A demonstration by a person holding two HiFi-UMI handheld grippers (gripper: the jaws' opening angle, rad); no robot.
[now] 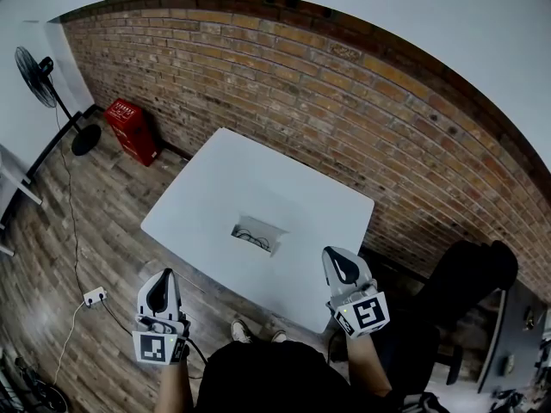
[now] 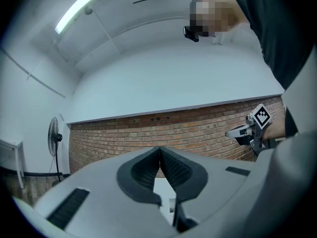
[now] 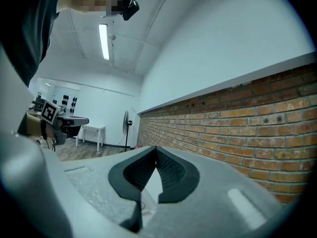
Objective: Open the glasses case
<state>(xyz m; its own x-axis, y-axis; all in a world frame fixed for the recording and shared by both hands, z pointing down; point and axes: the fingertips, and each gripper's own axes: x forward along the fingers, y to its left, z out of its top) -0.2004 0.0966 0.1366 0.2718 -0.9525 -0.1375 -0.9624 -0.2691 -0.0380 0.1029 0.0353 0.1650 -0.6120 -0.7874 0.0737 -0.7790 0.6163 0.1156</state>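
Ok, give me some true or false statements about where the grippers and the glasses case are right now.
1. The glasses case lies on the white table. True.
2. The left gripper is clamped on the case. False: its jaws are closed on nothing, well short of the case.
3. The right gripper has its jaws wide apart. False: they are closed together and empty.
4. A red crate stands on the floor by the brick wall. True.
5. The fan stands on the table. False: it stands on the floor at the left.
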